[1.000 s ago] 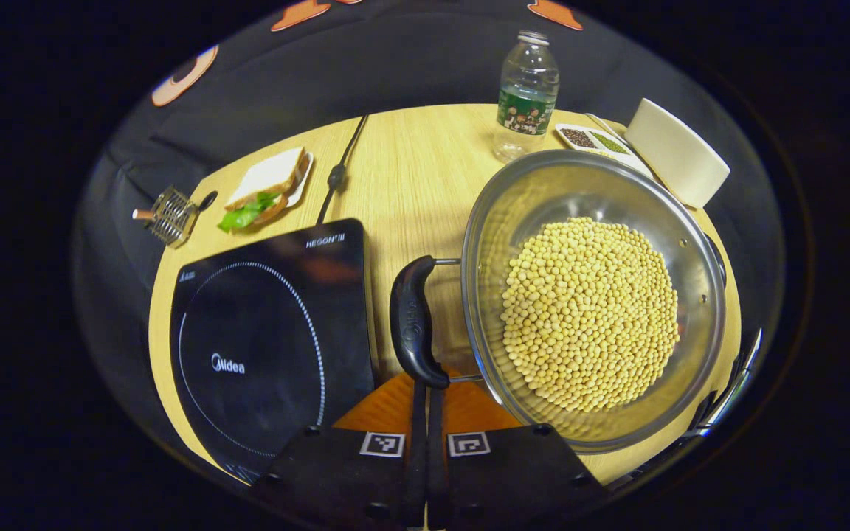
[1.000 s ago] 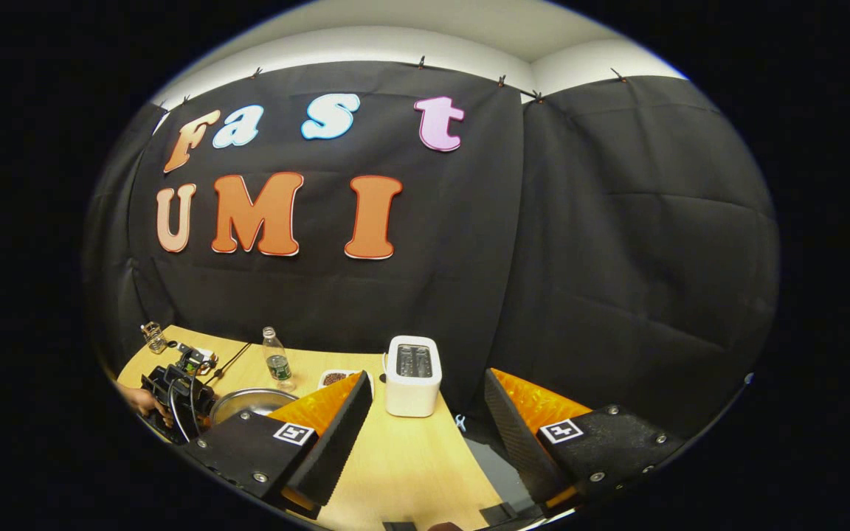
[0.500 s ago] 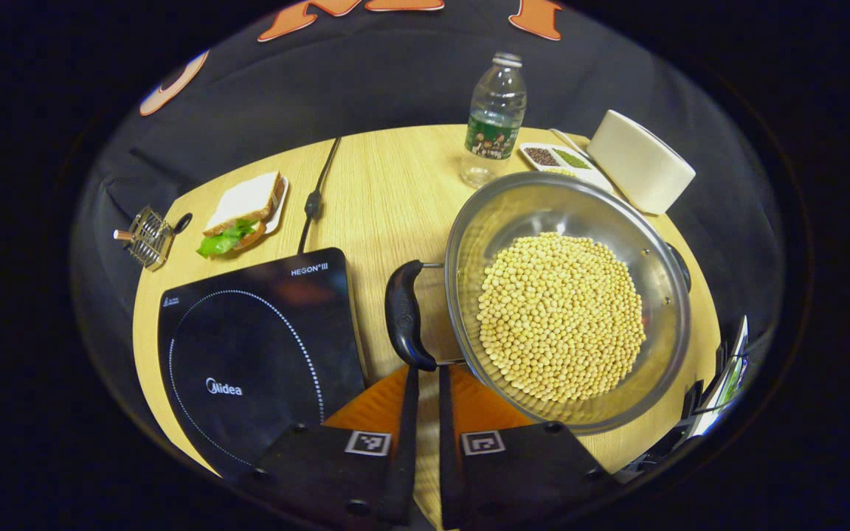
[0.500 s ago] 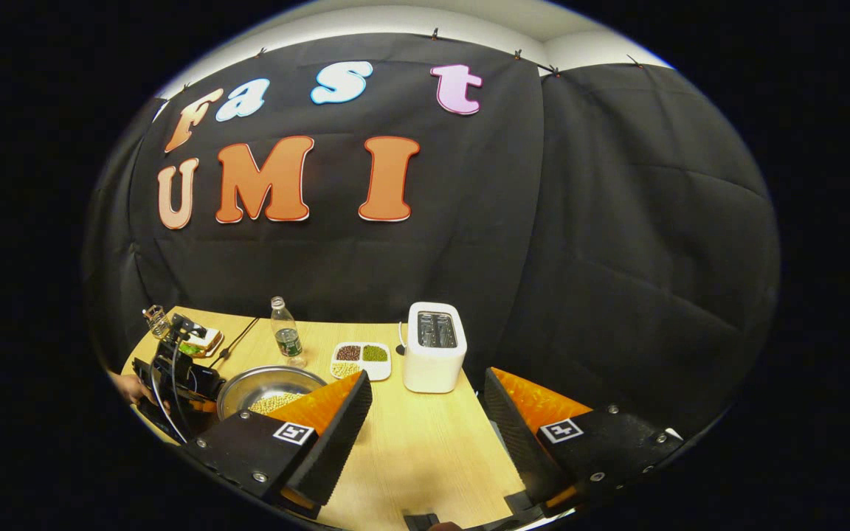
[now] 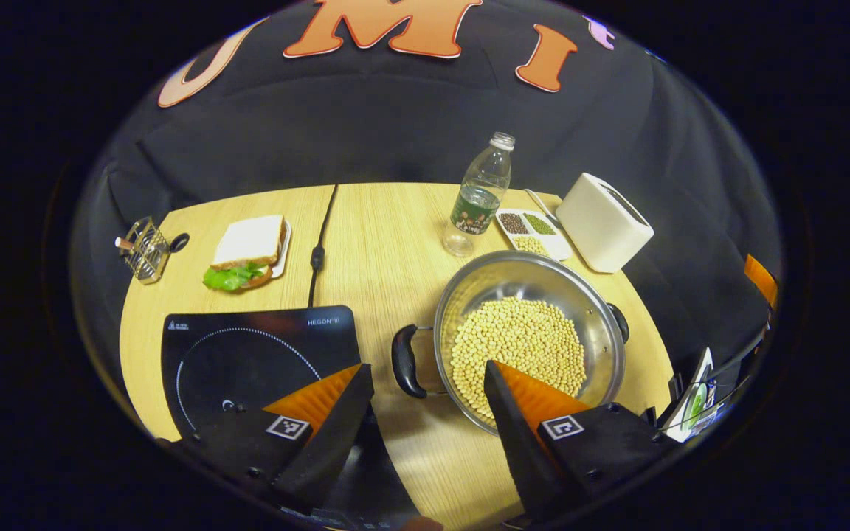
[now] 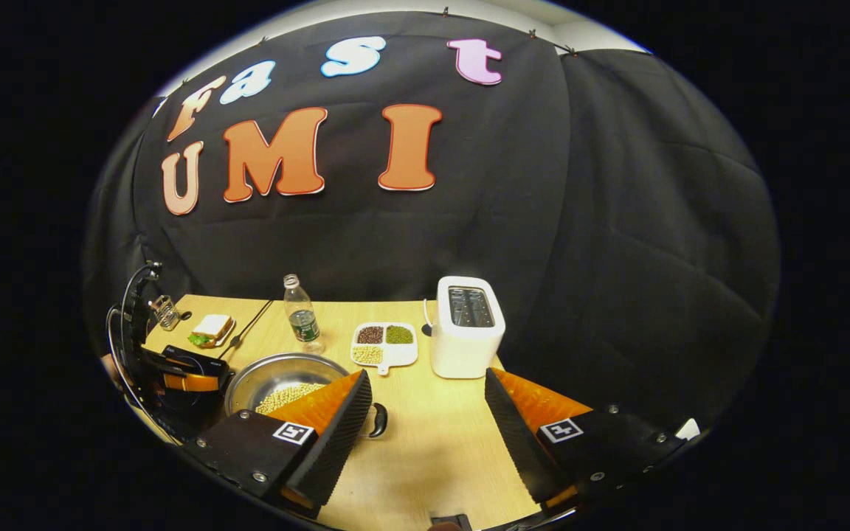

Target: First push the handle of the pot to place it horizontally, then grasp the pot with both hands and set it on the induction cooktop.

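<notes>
A steel pot [image 5: 602,335] of soybeans stands on the wooden table, right of the black induction cooktop [image 5: 248,350]. One black loop handle [image 5: 403,361] faces the cooktop and the other handle [image 5: 619,322] is on the pot's far side. My left gripper [image 5: 426,369] is open above the table's near edge, its fingers straddling the near handle from well back without touching it. In the right gripper view the pot [image 6: 263,372] lies low left, its handle [image 6: 379,420] beside my finger. My right gripper [image 6: 426,376] is open over bare table, and the left gripper [image 6: 181,380] is beyond the pot.
A water bottle [image 5: 478,195], a divided dish of beans [image 5: 532,228] and a white toaster [image 5: 602,221] stand behind the pot. A sandwich on a plate [image 5: 248,247], a small wire rack [image 5: 143,247] and the cooktop's cable [image 5: 318,251] lie at the back left.
My left gripper has opened and drawn back and up from the pot's handle. The right gripper has tipped down and nearer, bringing more of the table and pot into view.
</notes>
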`<action>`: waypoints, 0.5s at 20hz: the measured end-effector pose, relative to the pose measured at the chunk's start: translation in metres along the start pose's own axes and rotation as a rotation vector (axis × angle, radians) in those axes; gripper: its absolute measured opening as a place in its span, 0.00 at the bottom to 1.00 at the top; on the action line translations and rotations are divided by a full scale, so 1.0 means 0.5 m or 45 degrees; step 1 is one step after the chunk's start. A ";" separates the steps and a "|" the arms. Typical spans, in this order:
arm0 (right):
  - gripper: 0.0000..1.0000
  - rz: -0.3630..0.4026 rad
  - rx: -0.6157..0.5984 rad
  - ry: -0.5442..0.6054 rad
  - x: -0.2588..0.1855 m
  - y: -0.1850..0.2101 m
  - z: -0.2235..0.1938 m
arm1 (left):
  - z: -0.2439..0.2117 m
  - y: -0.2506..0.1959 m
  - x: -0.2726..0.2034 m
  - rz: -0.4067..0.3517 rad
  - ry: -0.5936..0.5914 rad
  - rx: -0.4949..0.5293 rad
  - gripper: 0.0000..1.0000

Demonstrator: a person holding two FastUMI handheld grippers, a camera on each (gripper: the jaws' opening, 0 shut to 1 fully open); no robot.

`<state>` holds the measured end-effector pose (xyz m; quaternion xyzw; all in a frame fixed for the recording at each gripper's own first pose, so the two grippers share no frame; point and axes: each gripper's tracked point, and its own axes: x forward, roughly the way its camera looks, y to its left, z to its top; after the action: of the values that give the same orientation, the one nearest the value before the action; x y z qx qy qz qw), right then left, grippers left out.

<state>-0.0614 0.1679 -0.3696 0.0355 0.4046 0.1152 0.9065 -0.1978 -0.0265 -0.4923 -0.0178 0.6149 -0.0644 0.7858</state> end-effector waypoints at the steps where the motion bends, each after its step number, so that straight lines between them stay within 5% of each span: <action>1: 0.96 0.012 -0.009 0.014 0.012 0.015 -0.007 | 0.002 0.002 0.006 0.008 0.003 0.010 0.99; 10: 0.96 0.111 -0.044 0.205 0.176 0.131 -0.099 | 0.006 -0.003 0.109 0.060 0.036 -0.006 0.99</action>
<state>-0.0532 0.2508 -0.4563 0.0280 0.4721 0.1639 0.8657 -0.1821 -0.0350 -0.5438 -0.0044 0.6264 -0.0447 0.7782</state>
